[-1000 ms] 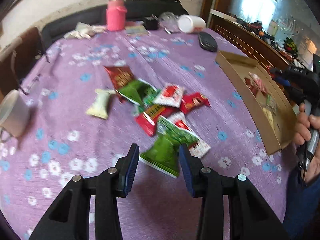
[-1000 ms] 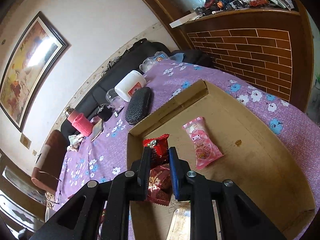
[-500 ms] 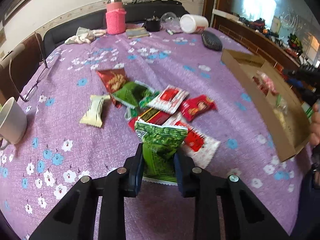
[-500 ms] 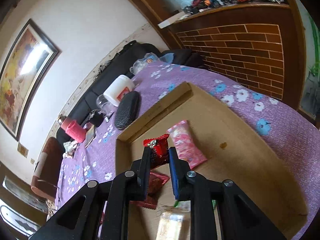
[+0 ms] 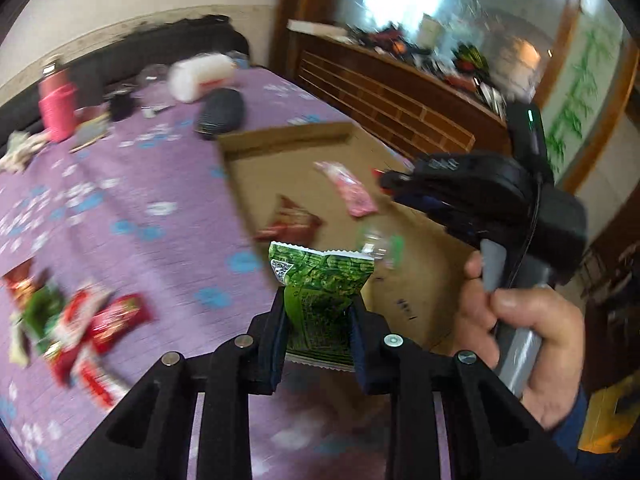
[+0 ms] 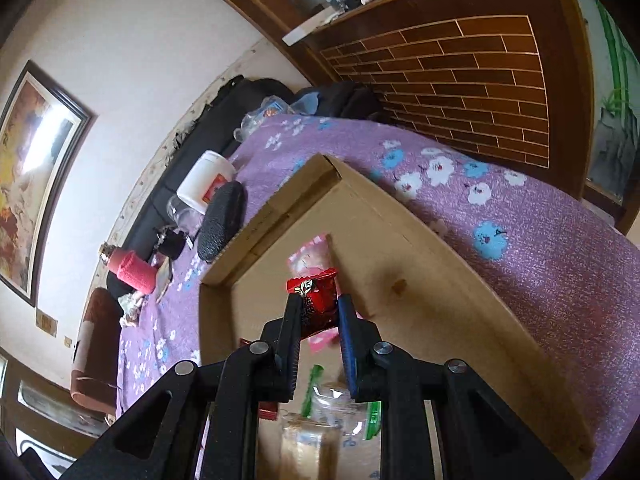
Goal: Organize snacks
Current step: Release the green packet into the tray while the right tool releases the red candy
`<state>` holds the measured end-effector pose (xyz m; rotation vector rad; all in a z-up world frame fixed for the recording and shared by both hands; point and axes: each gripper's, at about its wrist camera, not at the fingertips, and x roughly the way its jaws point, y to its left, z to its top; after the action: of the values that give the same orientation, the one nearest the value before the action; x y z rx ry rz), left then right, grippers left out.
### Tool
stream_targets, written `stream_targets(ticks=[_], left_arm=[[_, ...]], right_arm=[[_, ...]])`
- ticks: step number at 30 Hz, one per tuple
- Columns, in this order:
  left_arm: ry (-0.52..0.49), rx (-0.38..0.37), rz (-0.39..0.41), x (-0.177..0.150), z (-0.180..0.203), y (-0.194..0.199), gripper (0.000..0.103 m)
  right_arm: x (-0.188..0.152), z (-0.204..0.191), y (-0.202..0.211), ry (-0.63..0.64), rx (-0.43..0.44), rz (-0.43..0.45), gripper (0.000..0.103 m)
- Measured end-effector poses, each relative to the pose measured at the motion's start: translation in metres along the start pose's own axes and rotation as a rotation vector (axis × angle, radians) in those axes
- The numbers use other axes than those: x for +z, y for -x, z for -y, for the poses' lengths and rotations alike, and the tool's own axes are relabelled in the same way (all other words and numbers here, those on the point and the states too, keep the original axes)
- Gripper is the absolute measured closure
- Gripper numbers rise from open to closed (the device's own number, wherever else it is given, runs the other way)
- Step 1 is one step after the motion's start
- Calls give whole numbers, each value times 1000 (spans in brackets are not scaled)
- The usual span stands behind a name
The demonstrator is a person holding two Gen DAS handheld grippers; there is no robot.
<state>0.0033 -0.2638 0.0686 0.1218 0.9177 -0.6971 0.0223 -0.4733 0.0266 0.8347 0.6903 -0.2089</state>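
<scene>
The green snack packet (image 5: 326, 300) stands upright, pinched in the left gripper (image 5: 318, 340), level with the cardboard box's (image 5: 240, 184) near-left wall, the floor just beyond. The right gripper (image 6: 318, 336), nearer the box's middle, clamps a red packet (image 6: 318, 300) above the pink packet (image 6: 312, 252).

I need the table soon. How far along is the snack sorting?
Partly done. A pink packet and a red one already lie in the cardboard tray. The left hand-held gripper carries a green packet, the right hand-held gripper a red packet. Several packets remain on the tablecloth.
</scene>
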Motion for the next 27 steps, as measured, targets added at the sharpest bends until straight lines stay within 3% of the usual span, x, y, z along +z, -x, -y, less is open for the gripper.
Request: stream_targets(ticks=[8,15,20,23,27], left_arm=[[-8,0,-68,3,18,-46,77],[-4,-14,-56,2,13,-44,74],[13,-24,-45,2,10,-38,70],[15,-33,-23,1,8,-26,70],[23,-30,10,-1,0,-6,70]], right_arm=[[-1,-1,-5,8,-8,-32,82],[-2,-4,-1,20,-22,-22,81],[-2,-9,6,48,-55,21,74],[-2,-11,14,50,-8,53,74],[-8,-33,22,146,27,101,73]])
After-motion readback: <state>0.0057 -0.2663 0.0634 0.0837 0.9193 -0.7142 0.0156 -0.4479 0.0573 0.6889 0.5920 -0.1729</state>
